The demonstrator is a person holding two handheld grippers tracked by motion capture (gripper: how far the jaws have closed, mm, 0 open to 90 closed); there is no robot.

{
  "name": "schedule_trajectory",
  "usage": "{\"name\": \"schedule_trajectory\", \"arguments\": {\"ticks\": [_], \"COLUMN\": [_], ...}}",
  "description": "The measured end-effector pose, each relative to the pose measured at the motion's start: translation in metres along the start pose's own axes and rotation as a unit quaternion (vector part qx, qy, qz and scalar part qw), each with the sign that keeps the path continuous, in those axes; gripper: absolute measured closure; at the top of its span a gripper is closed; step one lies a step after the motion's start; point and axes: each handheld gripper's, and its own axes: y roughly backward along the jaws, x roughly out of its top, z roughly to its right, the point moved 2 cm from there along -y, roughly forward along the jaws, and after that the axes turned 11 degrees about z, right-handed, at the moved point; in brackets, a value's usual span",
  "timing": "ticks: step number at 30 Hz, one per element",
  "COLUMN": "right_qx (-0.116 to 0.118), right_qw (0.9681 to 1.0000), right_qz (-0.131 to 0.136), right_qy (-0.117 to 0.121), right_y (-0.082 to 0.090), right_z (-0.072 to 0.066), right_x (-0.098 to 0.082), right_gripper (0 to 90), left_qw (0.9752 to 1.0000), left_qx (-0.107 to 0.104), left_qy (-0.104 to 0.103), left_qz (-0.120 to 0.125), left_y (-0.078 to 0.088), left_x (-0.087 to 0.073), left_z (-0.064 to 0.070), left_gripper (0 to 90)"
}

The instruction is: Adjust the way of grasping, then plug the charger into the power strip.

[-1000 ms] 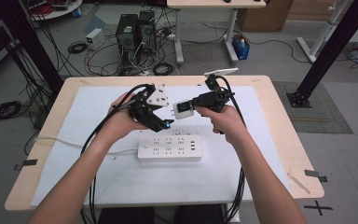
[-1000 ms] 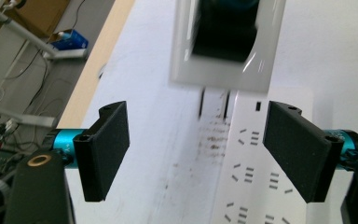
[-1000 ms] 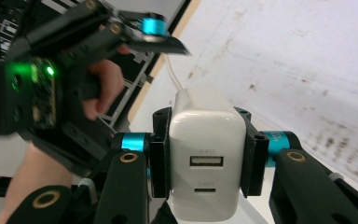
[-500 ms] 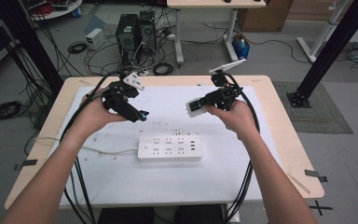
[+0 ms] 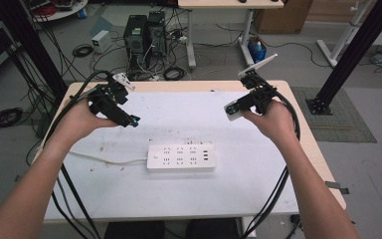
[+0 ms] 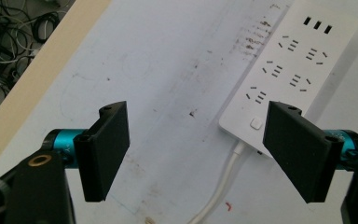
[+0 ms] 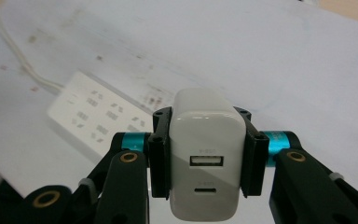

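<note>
White charger (image 7: 204, 154) pinched in right gripper (image 7: 207, 156), held above table (image 5: 258, 189) at right; left gripper (image 6: 196, 154) jaws spread, nothing btwn; power strip (image 5: 180, 158) flat at centre, near side.

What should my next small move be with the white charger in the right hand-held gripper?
Probably bring the right hand-held gripper down toward the white rectangular plastic power strip. It is clamped on the white boxy plastic USB charger, raised above the table, and the strip's sockets look free. The left hand-held gripper is open and could steady the strip.
</note>
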Motion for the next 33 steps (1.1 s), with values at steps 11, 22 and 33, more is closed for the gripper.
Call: {"name": "schedule_trajectory", "arguments": {"ticks": [11,22,33], "right_qx": [-0.050,-0.073,-0.073], "right_qw": [0.9984,0.9964,0.9966], "right_qz": [-0.018,-0.028,-0.025], "right_qy": [0.020,0.031,0.031], "right_y": [0.016,0.018,0.019], "right_z": [0.012,0.016,0.017], "right_x": [-0.003,-0.007,-0.008], "right_gripper": [62.3,62.3,62.3], "left_qw": [0.9991,0.9984,0.9982], "left_qx": [0.006,0.011,0.007], "left_qy": [0.036,0.047,0.051], "left_qz": [-0.021,-0.030,-0.030], "left_y": [0.004,0.004,0.002], "left_x": [-0.009,-0.016,-0.017], "left_z": [-0.010,-0.015,-0.013], "left_gripper": [22.9,22.9,22.9]}}
